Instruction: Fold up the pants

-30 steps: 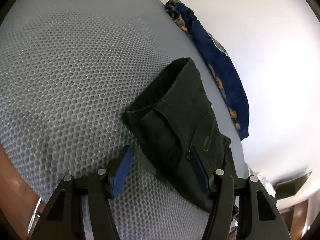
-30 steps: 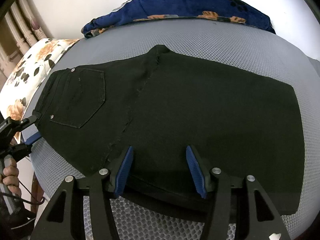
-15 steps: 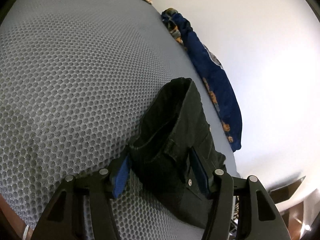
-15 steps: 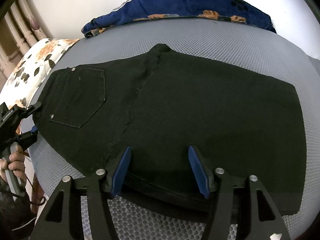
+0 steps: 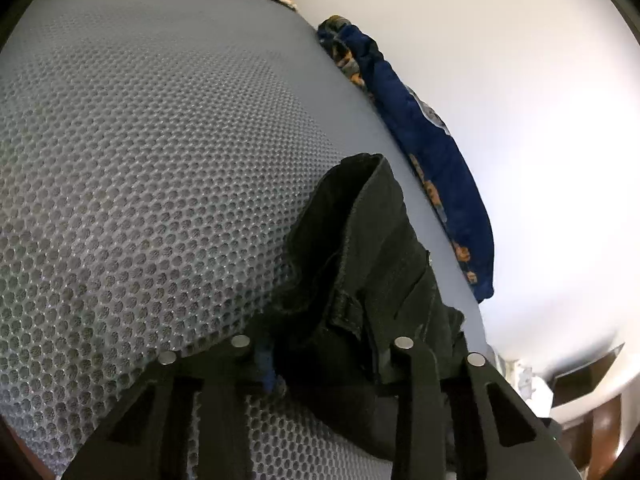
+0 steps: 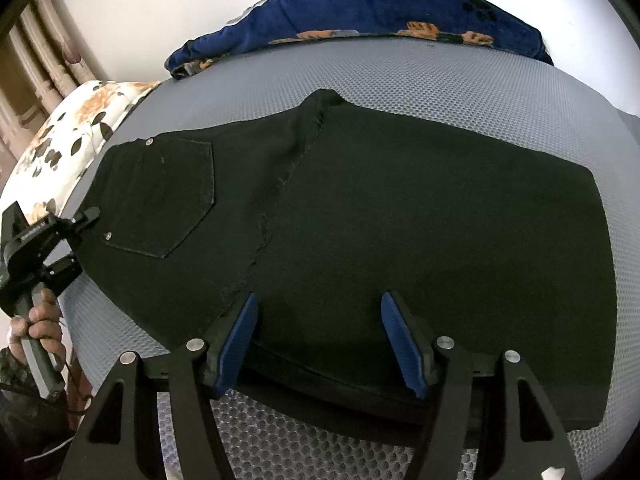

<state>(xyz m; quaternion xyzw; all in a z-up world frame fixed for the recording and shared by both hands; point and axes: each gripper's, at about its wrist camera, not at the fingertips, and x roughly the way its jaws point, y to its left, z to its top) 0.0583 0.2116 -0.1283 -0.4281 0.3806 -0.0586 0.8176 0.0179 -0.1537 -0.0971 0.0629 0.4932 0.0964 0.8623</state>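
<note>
Black pants (image 6: 360, 216) lie flat on a grey honeycomb-mesh mattress (image 6: 440, 76), folded lengthwise and doubled over; back pocket (image 6: 168, 196) faces up at the waist end, to the left in the right wrist view. Two rivets are visible on the pocket corners. A seam runs diagonally from the crotch point at the far edge toward the near edge.

Right claw (image 6: 320, 332): blue pads (image 6: 240, 336) spread wide, resting at the near edge of the pants, straddling the fabric; nothing pinched between them. A thicker doubled edge of the pants runs just under the pads.

Left claw (image 5: 324, 360): at the waistband end of the pants (image 5: 368, 272). In the left wrist view the waistband and a belt loop (image 5: 348, 312) are bunched between the fingers, with only a sliver of one blue pad showing beside the cloth; the fingers stand close on the fabric, pinching the waistband. The waist corner is raised off the mattress (image 5: 140, 160), the opening gaping toward the camera. In the right wrist view the same claw (image 6: 76, 240) sits at the left edge of the pants, with the person's hand (image 6: 40, 324) gripping its handle below.

Surroundings: a dark blue blanket with orange print (image 6: 380, 12) lies bunched along the far edge of the mattress against a white wall (image 5: 500, 80). A floral pillow, white with orange and black (image 6: 68, 136), lies past the waist end
</note>
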